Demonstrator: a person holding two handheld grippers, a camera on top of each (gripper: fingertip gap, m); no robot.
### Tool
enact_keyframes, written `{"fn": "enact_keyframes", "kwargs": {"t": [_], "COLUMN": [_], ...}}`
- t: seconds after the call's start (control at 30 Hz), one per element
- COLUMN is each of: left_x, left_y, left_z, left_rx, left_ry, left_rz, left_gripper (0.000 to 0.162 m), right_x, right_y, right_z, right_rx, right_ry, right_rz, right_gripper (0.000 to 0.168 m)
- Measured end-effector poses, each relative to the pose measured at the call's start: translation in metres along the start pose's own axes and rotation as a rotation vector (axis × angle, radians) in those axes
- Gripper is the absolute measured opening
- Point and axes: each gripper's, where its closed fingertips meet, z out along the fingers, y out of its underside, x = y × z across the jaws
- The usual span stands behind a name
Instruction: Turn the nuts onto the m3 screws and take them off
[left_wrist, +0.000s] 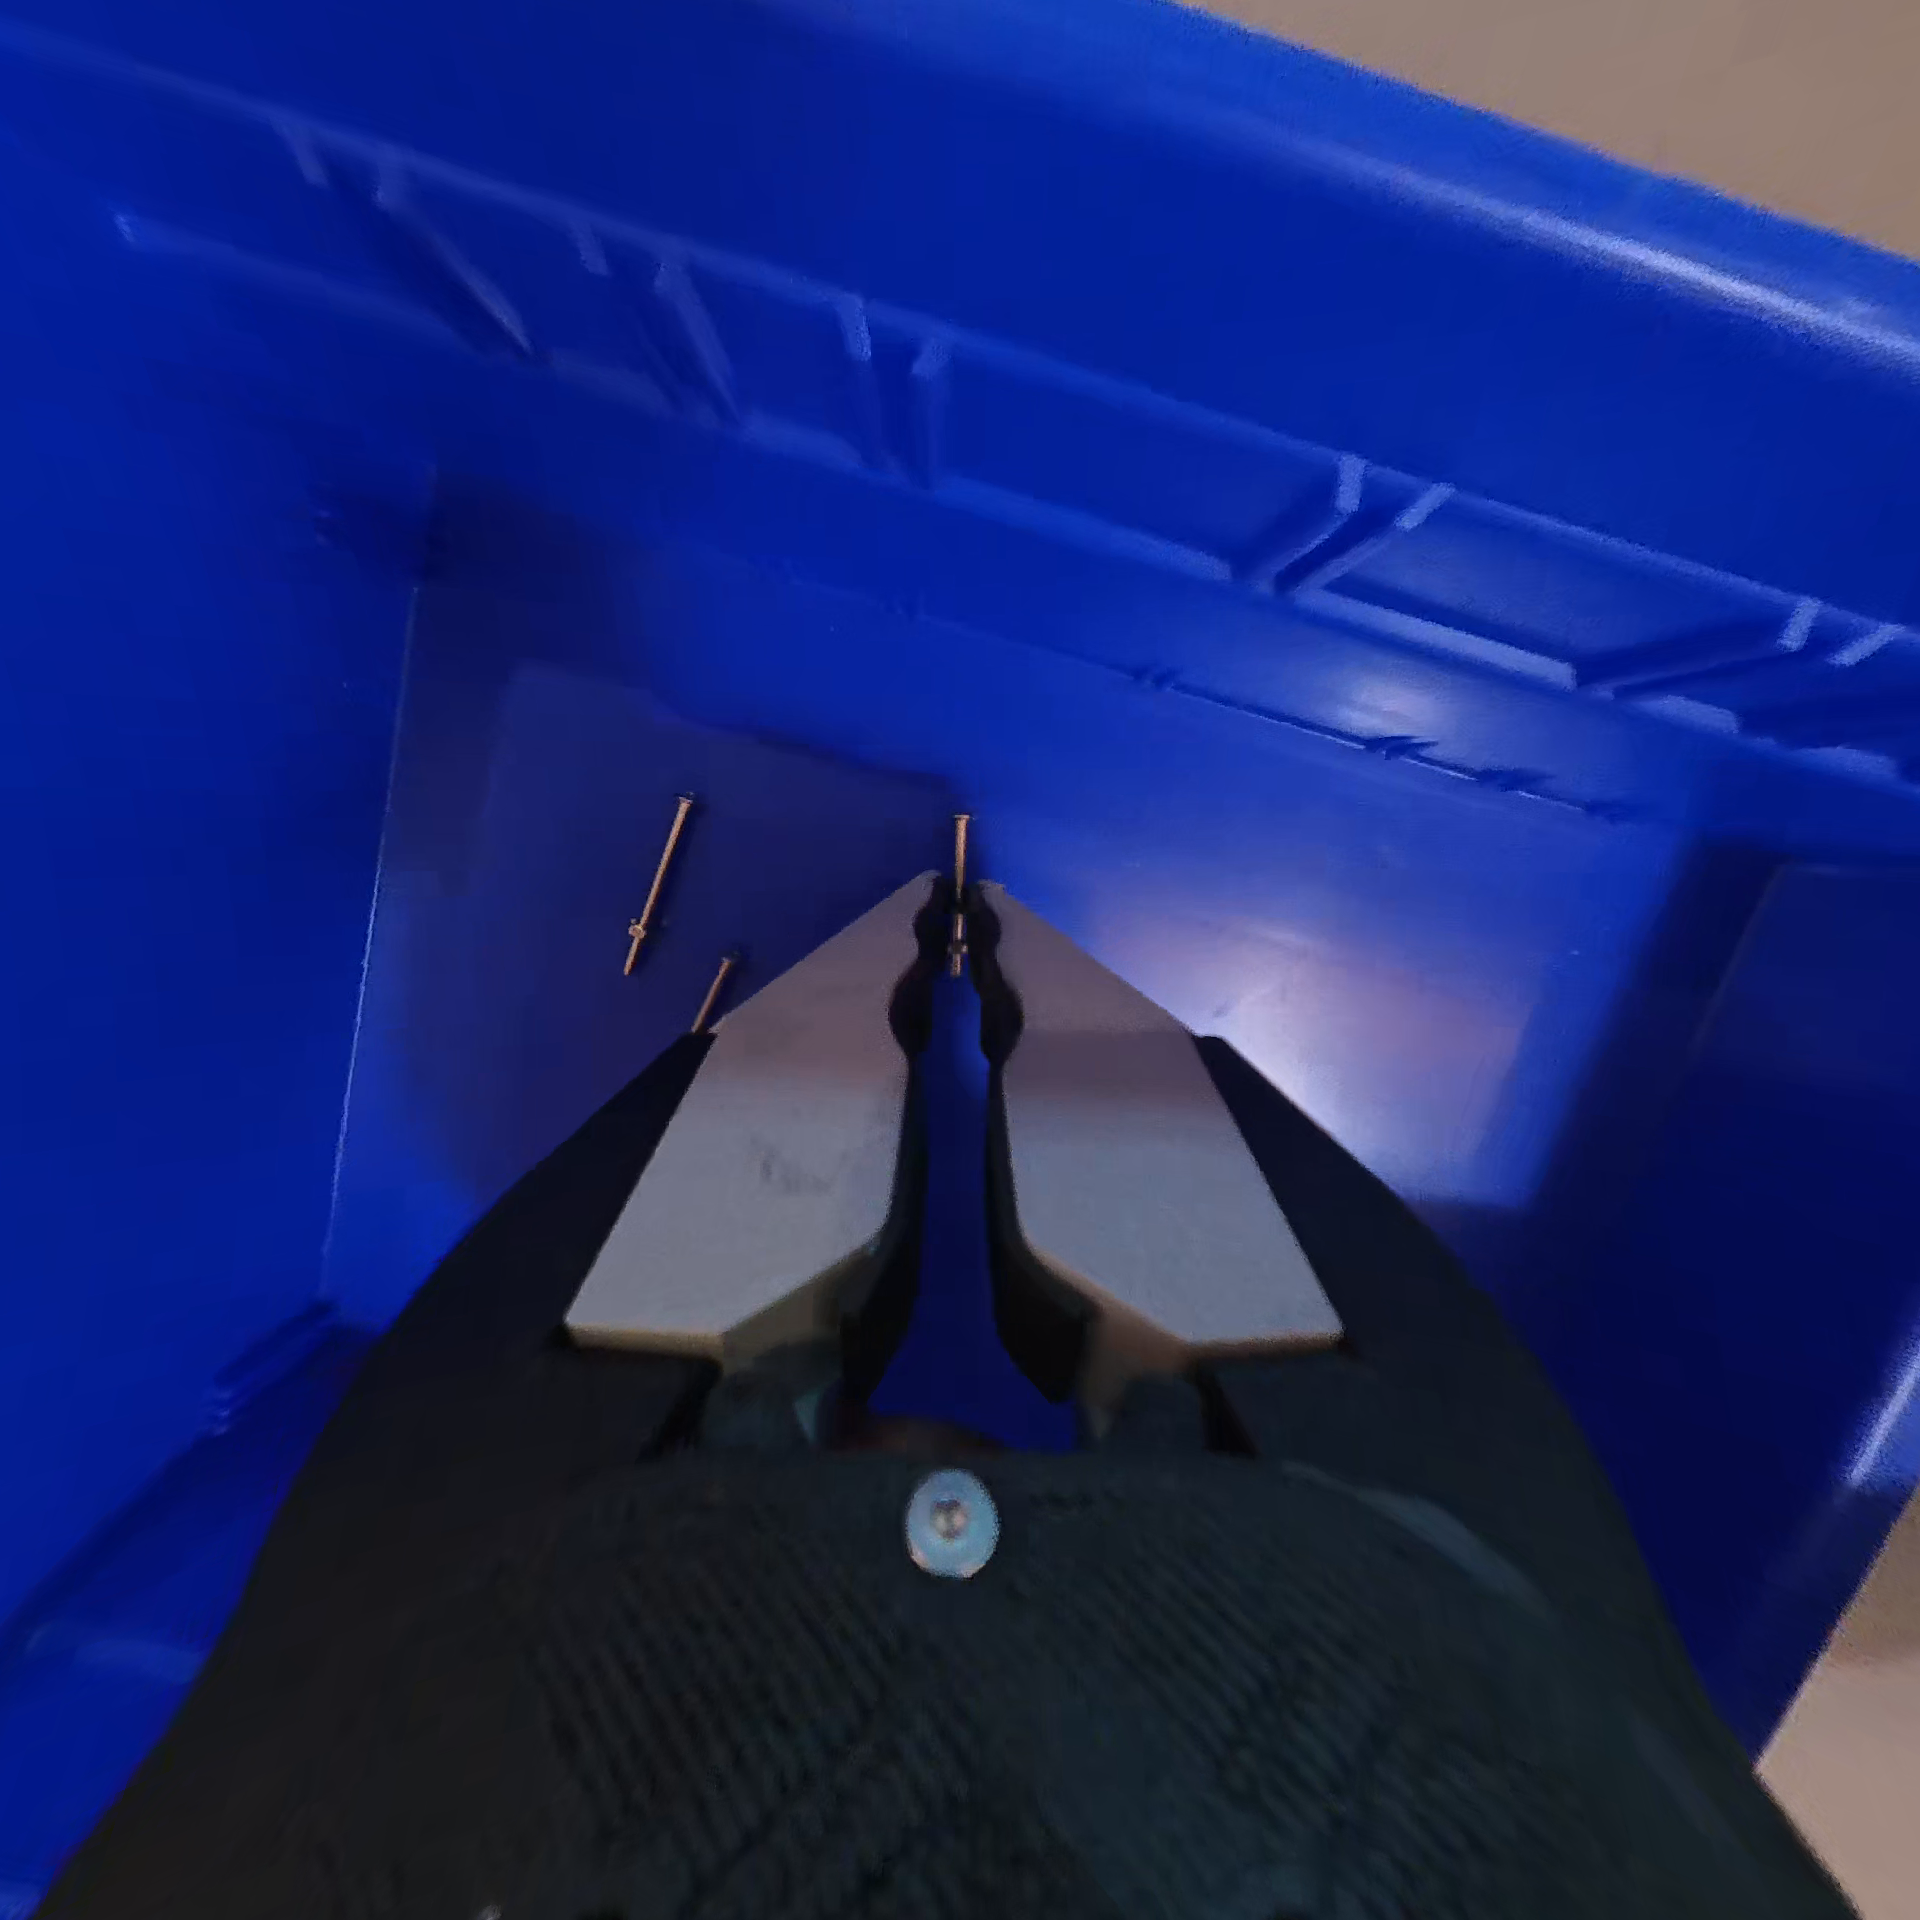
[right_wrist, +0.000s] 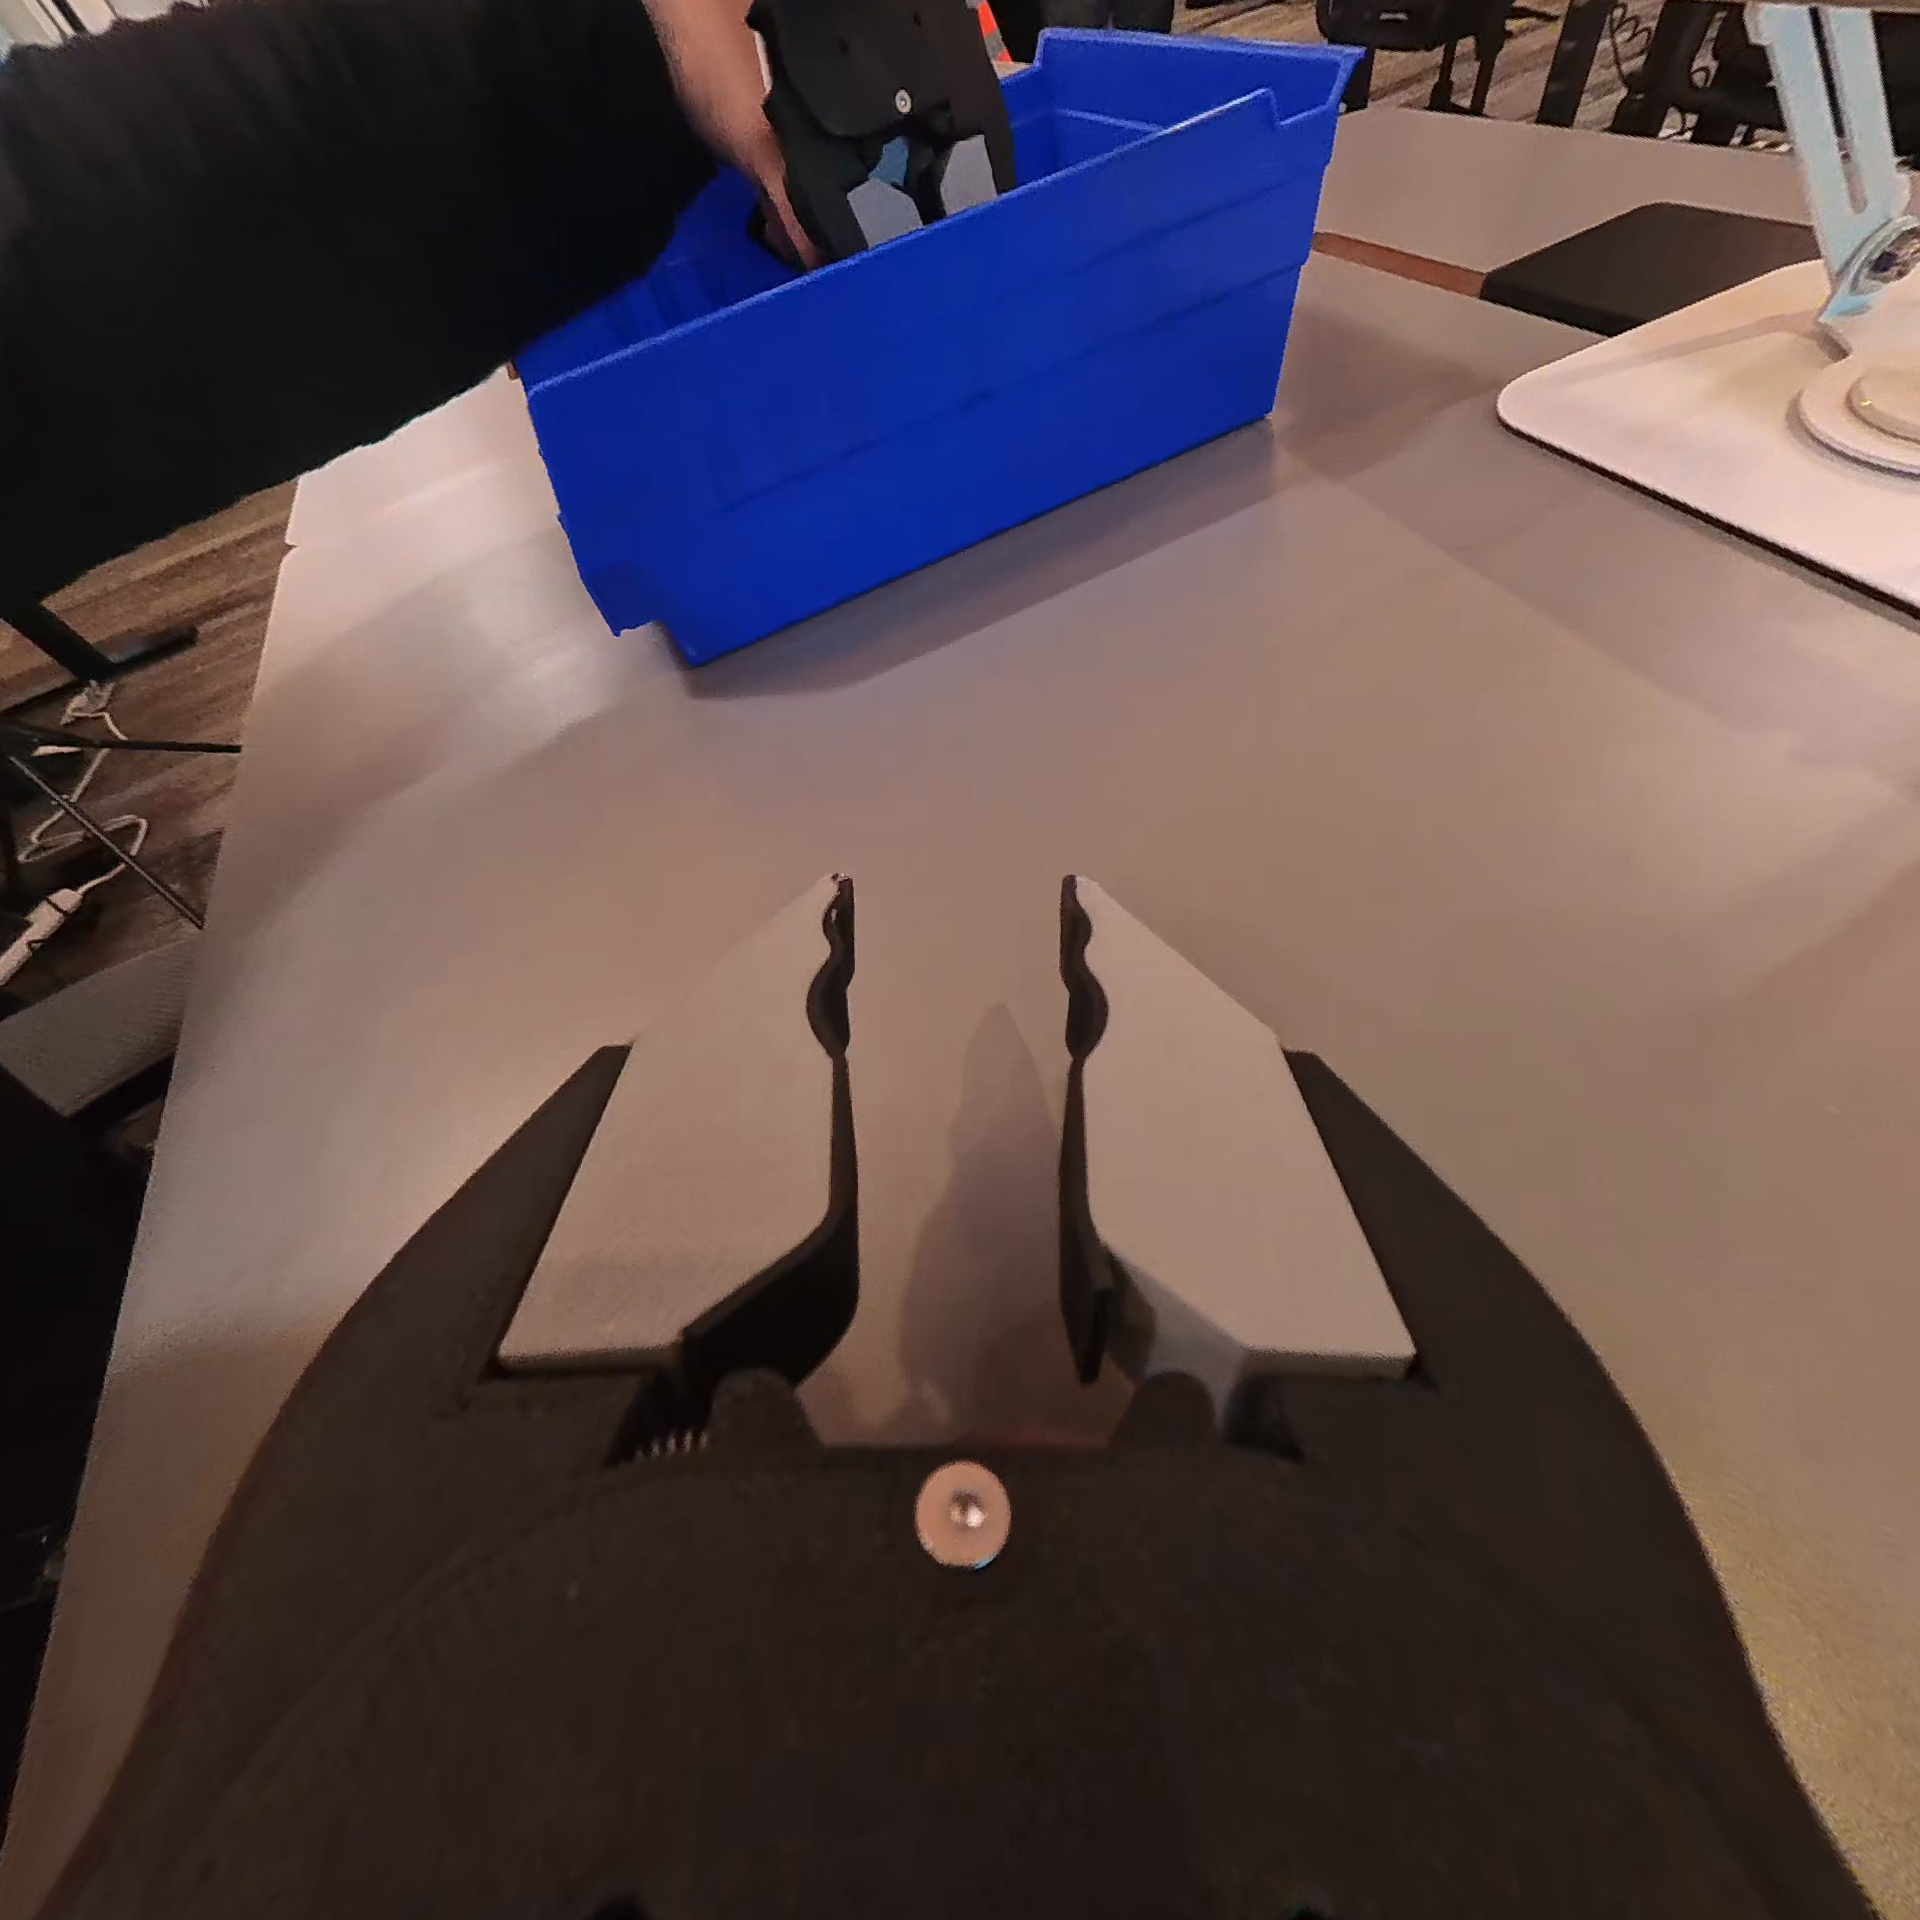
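Blue bin (left_wrist: 1143, 312) holding three screws, left claw (left_wrist: 958, 883) gripping one screw (left_wrist: 961, 847), right claw (right_wrist: 956, 883) open.

Bin (right_wrist: 935, 416) blue — screws (left_wrist: 657, 883) brass-toned; fingers (right_wrist: 707, 1143) grey, black-edged — table (right_wrist: 1351, 831) grey; sleeve (right_wrist: 260, 229) black

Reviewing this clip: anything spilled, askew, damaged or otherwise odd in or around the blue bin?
Nothing stands out. The blue bin sits flat on the grey table. The left hand-held gripper is closed on one screw, with two more screws loose on the bin floor. The right hand-held gripper waits open over the table.
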Motion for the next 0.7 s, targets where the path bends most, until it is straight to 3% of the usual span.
{"fn": "enact_keyframes", "kwargs": {"t": [0.2, 0.33, 0.4, 0.53, 0.6, 0.7], "left_x": [0.005, 0.013, 0.02, 0.057, 0.093, 0.147], "left_y": [0.003, -0.016, -0.045, -0.128, -0.161, -0.199], "left_z": [-0.004, -0.042, -0.078, -0.157, -0.167, -0.145], "left_rx": [0.024, 0.161, 0.335, 0.862, 1.056, 1.183], "left_ry": [-0.064, -0.154, -0.236, -0.373, -0.32, -0.175], "left_rz": [0.039, 0.013, 0.011, -0.082, -0.156, -0.225], "left_gripper": [0.001, 0.001, 0.001, 0.001, 0.0, 0.0], "right_x": [0.0, 0.002, 0.0, -0.011, -0.021, -0.033], "right_y": [-0.01, -0.017, -0.021, -0.03, -0.035, -0.045], "right_z": [-0.008, -0.014, -0.017, -0.02, -0.021, -0.027], "right_rx": [0.047, 0.085, 0.097, 0.128, 0.145, 0.186], "right_ry": [-0.018, -0.022, -0.031, -0.063, -0.094, -0.126], "right_rz": [0.033, 0.056, 0.06, 0.028, 0.003, -0.026], "right_gripper": [0.035, 0.035, 0.035, 0.035, 0.035, 0.036]}}
